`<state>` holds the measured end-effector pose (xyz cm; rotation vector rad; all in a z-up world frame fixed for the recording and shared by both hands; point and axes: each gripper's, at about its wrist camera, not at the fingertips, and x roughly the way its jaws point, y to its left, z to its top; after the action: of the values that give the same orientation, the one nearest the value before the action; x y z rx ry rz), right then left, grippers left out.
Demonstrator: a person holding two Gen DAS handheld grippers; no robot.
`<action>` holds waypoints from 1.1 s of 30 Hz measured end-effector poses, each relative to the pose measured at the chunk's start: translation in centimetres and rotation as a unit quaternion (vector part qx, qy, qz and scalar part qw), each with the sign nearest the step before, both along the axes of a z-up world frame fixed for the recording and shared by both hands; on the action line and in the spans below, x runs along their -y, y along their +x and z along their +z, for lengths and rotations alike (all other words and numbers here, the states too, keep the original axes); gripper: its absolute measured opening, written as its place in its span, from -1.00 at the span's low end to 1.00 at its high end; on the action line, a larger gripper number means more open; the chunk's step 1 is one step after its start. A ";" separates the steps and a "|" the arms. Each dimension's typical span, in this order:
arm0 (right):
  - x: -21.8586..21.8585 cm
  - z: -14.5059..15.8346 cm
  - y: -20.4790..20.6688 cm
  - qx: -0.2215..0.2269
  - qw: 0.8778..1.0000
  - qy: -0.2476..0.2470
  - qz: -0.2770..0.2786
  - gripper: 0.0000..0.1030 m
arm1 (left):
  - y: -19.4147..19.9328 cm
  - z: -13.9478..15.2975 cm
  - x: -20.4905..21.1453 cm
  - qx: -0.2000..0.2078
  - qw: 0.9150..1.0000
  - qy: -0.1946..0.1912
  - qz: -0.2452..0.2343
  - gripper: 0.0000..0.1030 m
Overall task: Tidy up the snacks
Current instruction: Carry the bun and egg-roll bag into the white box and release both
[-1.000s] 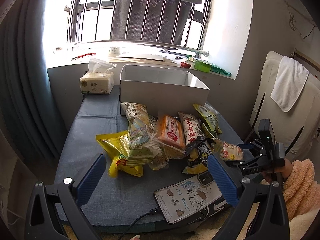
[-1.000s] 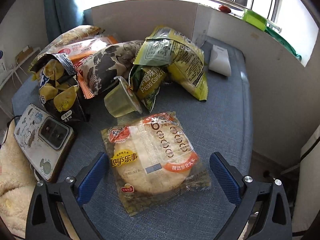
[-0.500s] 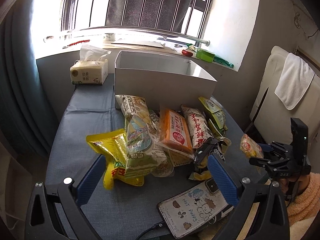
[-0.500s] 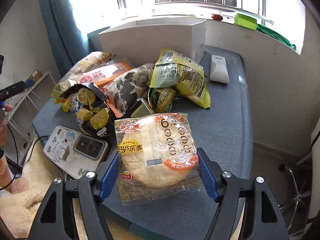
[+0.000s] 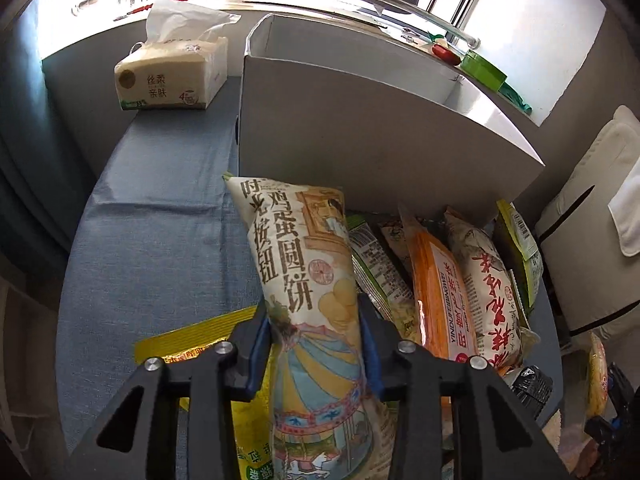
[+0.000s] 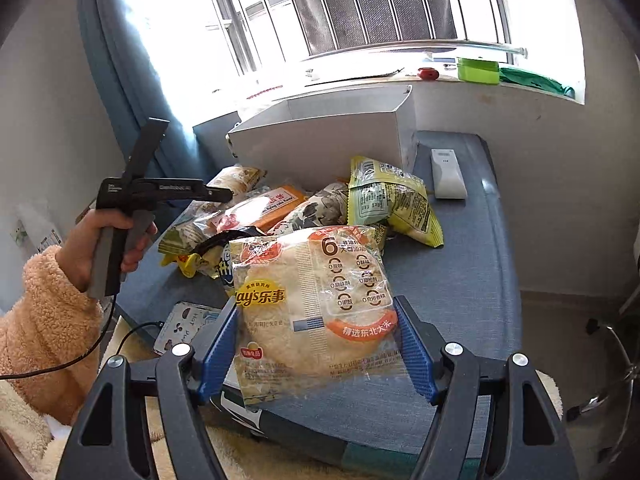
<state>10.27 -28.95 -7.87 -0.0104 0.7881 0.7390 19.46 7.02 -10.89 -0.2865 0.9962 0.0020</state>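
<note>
**Two packets gripped, box ahead**

My left gripper [image 5: 314, 344] is closing on the tall cream biscuit bag with painted figures [image 5: 308, 280], pads already squeezing its waist. My right gripper [image 6: 316, 344] pinches the clear Lay's rice-cracker packet [image 6: 312, 300]. Beyond both tools stands the white cardboard box [image 5: 360, 140]. I'd lift each straight up, clear of the pile, then over the rim.

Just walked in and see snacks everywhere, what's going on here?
A person is sorting snack packs with a gripper in each hand. The left gripper is closing on a tall biscuit bag in the pile, in front of the white box. The right gripper holds a rice cracker pack above the blue table. Most packs lie outside the box.
</note>
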 end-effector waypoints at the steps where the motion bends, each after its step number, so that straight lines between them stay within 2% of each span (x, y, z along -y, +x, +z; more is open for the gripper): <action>1: -0.1 0.0 0.1 -0.002 1.000 0.002 0.001 0.49 | -0.2 0.3 0.1 0.007 1.000 0.011 -0.001 -0.20; 6: -0.8 0.2 0.7 -0.009 1.000 0.013 0.002 0.49 | -1.8 3.0 0.1 0.051 0.998 0.048 -0.002 -0.21; 11: -1.9 2.3 3.0 -0.001 0.999 0.039 -0.008 0.49 | -2.9 7.5 -1.0 0.121 0.992 0.033 -0.011 -0.21; 14: -3.3 4.3 5.8 0.009 0.998 0.049 -0.028 0.49 | -1.6 10.2 -1.0 0.159 0.986 0.038 -0.025 -0.21; 17: -5.1 6.4 9.3 0.021 0.997 0.054 -0.049 0.49 | 1.5 12.4 -1.0 0.182 0.982 0.019 -0.043 -0.20; 19: -6.5 7.5 12.1 0.024 0.997 0.057 -0.055 0.49 | 4.3 13.4 -1.2 0.186 0.981 0.006 -0.047 -0.21; 24: -10.2 9.0 19.0 0.012 0.997 0.035 -0.070 0.49 | 11.4 14.0 -0.8 0.169 0.984 0.012 -0.053 -0.20; 28: -12.9 8.6 23.6 -0.001 0.998 0.001 -0.070 0.50 | 15.9 12.9 -0.4 0.130 0.990 0.028 -0.053 -0.20; 31: -13.9 7.8 25.9 -0.016 0.997 -0.016 -0.075 0.50 | 17.6 11.5 -0.4 0.110 0.992 0.044 -0.046 -0.18; 32: -14.1 7.6 26.4 -0.016 0.997 -0.018 -0.073 0.50 | 18.0 11.1 -0.5 0.102 0.993 0.049 -0.039 -0.12; 33: -14.2 7.5 26.8 -0.016 0.997 -0.019 -0.073 0.50 | 18.4 10.8 -0.7 0.091 0.994 0.053 -0.031 0.27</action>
<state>37.04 -14.80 -0.33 0.0253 0.8231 0.5863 37.81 7.76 -0.11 -0.1551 0.8196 -0.0281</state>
